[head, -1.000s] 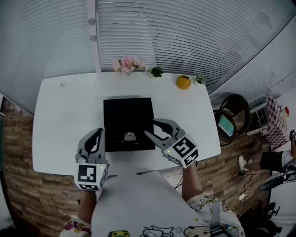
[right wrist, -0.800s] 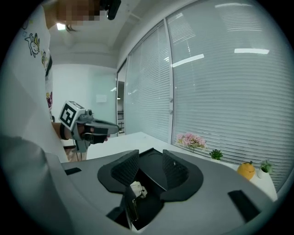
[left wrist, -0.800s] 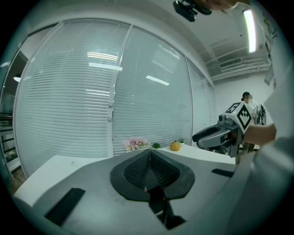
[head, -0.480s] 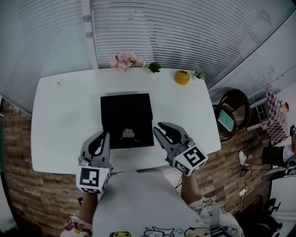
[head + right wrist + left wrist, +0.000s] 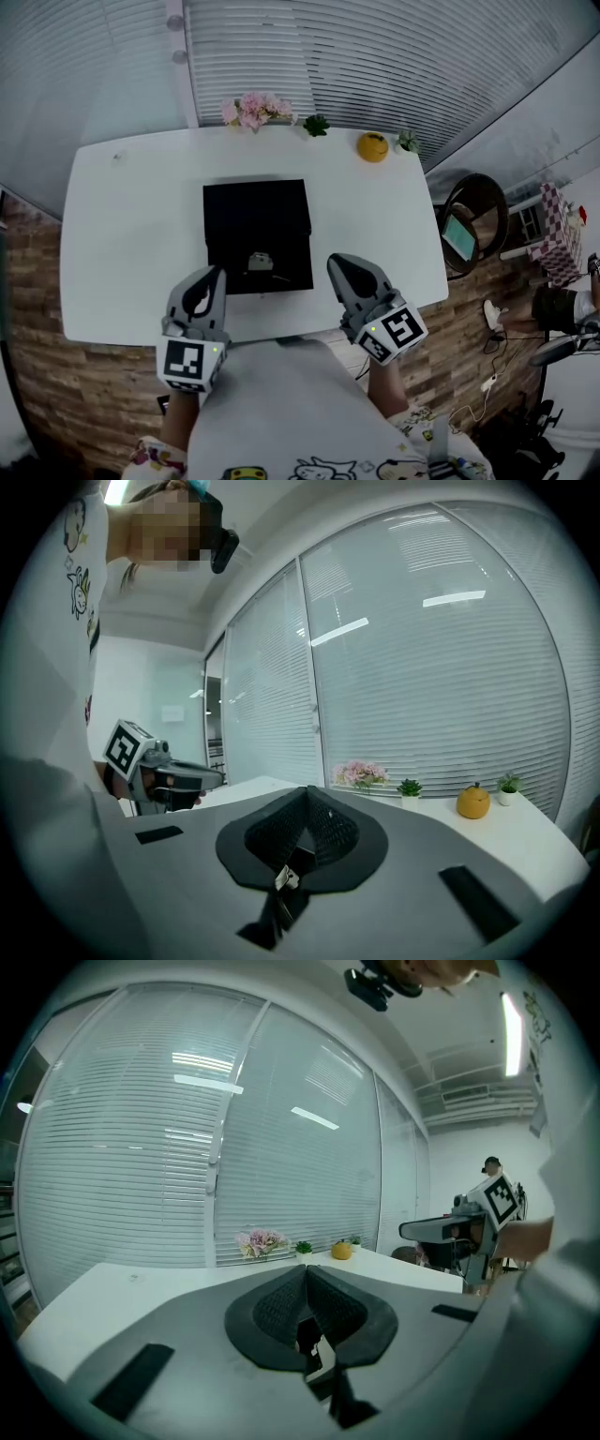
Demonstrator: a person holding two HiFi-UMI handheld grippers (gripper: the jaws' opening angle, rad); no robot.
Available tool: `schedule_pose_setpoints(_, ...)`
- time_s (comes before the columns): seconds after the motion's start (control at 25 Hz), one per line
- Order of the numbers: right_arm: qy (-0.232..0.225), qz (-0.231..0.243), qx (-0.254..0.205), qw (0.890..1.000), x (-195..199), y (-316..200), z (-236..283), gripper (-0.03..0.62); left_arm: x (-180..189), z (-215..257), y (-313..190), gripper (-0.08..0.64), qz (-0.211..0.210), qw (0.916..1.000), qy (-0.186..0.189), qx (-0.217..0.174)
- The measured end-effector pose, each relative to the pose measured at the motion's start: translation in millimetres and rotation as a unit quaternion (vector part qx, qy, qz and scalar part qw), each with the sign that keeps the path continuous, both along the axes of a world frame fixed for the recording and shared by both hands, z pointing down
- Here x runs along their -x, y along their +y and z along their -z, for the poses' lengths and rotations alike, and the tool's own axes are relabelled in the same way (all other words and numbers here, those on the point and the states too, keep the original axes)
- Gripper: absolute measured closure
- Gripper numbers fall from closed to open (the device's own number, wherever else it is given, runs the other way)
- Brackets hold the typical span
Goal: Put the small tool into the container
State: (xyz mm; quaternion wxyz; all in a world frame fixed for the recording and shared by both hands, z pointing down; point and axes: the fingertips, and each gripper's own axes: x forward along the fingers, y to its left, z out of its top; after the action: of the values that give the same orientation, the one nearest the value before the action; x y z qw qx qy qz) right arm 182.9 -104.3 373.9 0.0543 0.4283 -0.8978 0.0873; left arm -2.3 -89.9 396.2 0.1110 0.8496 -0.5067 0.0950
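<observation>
Two grippers are held low in the head view, just below the near edge of a white table (image 5: 112, 244). The left gripper (image 5: 217, 274) is seen at the lower left of centre and the right gripper (image 5: 336, 261) at the lower right of centre, each with its marker cube turned toward the camera. In the left gripper view the ribbed pads are pressed flat together and nothing is held between them. In the right gripper view the pads are likewise closed on each other and nothing is gripped. A black square container (image 5: 257, 211) is placed at the middle of the table, between the two grippers and a little above them in the frame. The tool (image 5: 260, 262), small and pale, is seen lying inside the container, close to its lower edge and apart from both grippers. Along the far edge of the table, at the top of the frame, pink flowers (image 5: 253, 109), a small plant (image 5: 316, 124), an orange (image 5: 372, 146) and a second plant (image 5: 407, 141) are lined up from left to right. White blinds (image 5: 375, 56) are seen behind them, and a dark chair (image 5: 473, 225) is set off the table's right end.
</observation>
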Motion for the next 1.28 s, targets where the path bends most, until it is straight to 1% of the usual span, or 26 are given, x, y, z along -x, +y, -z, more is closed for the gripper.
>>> schedule_pose_setpoints(0.4, 0.002, -0.018, 0.011, 1.0, -2.1, -2.1, -12.9, 0.592, 3.2, -12.1, -1.6, 0.554, 0.011, 0.9998, 0.002, 0.017)
schedule_pose_setpoints(0.88, 0.011, -0.017, 0.009, 1.0, 3.6, -11.9, -16.1, 0.594, 11.9, -13.6, -8.4, 0.554, 0.023, 0.9996, 0.002, 0.018)
schedule_pose_setpoints(1.28, 0.008, -0.019, 0.004, 1.0, 4.3, -12.4, -13.2, 0.594, 14.6, -12.3, -8.8, 0.554, 0.025, 0.9996, 0.001, 0.014)
